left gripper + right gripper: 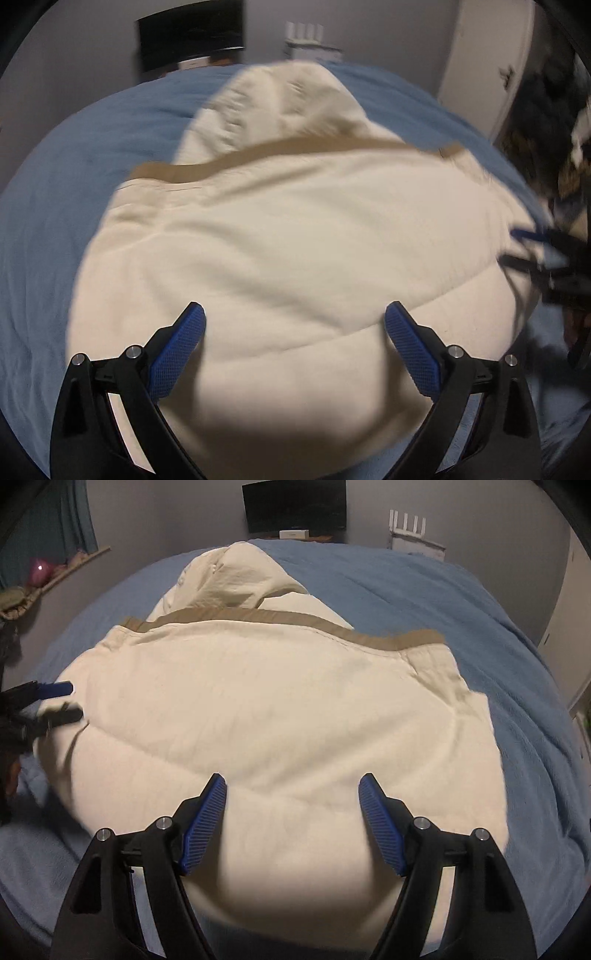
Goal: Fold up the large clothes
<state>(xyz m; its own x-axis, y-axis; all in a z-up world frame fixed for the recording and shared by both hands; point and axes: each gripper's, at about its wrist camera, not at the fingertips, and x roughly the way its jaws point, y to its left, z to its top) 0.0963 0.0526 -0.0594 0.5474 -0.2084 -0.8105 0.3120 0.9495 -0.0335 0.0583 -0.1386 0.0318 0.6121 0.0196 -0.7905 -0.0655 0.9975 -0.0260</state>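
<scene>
A large cream garment (280, 236) was seen spread across a bed covered by a blue blanket (55, 206), with a tan band (295, 147) running across its width and a further cream portion bunched beyond that band, toward the far wall. In the left wrist view, the left hand-held gripper (294, 321) was held above the near part of the garment with its blue-padded fingers (177, 350) spread wide apart and nothing caught between them. The right hand-held gripper (292, 794) was likewise held over the near part of the cloth, its fingers set well apart and empty. In the right wrist view, the left hand-held gripper was seen at the left edge of the garment; in the left wrist view, the right hand-held gripper (532, 247) was seen, blurred, at the garment's right edge. A dark screen (294, 505) was mounted on the grey wall beyond the bed, and a white door (487, 66) was visible to the right.
</scene>
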